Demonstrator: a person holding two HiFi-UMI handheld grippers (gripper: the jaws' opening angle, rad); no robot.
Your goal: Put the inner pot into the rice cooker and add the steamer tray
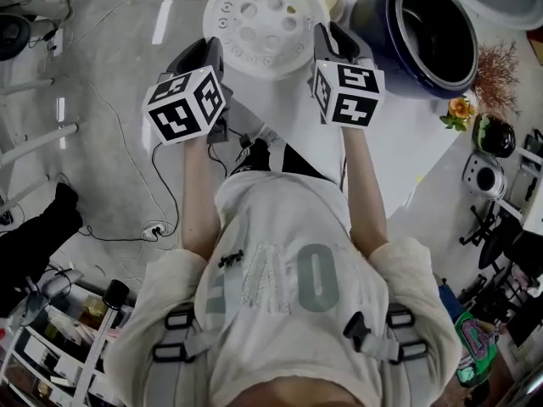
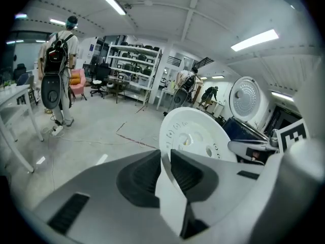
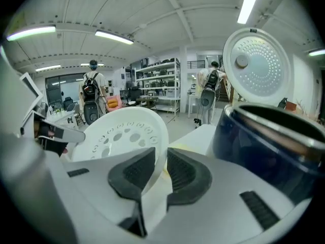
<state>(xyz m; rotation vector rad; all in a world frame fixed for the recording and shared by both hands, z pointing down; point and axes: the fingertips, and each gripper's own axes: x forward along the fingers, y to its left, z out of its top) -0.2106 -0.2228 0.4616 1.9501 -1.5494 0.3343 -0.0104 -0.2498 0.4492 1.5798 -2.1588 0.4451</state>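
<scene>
Left gripper [image 2: 165, 159]: jaws pinched on the rim of the steamer tray [image 2: 199, 135], the white edge clamped between both dark pads. This grip sits on the side of the tray farthest from the rice cooker [image 1: 373, 17]. In the head view the left gripper's marker cube [image 1: 185, 102] faces the camera, on the person's side of the grip.

Steamer tray: white, round and perforated. It is carried between the two grippers, to the left of the rice cooker, and is not over the cooker's opening. In the head view it lies over the edge of the white table [image 1: 386, 147], partly above the floor.

Right gripper [image 3: 161, 162]: jaws likewise pressed onto the tray rim, with the thin wall nipped between the pads. This grip is on the side of the tray nearest the rice cooker. The cooker's body is just beside this gripper, on its right.

Rice cooker: dark blue body standing on the table. Its lid [image 3: 256, 60] is swung fully up behind the opening, showing a pale perforated inner face.

Inner pot [image 3: 277, 123]: a bright metal rim shows inside the cooker's mouth, so the pot appears to be seated. The interior is too dark to confirm this.
</scene>
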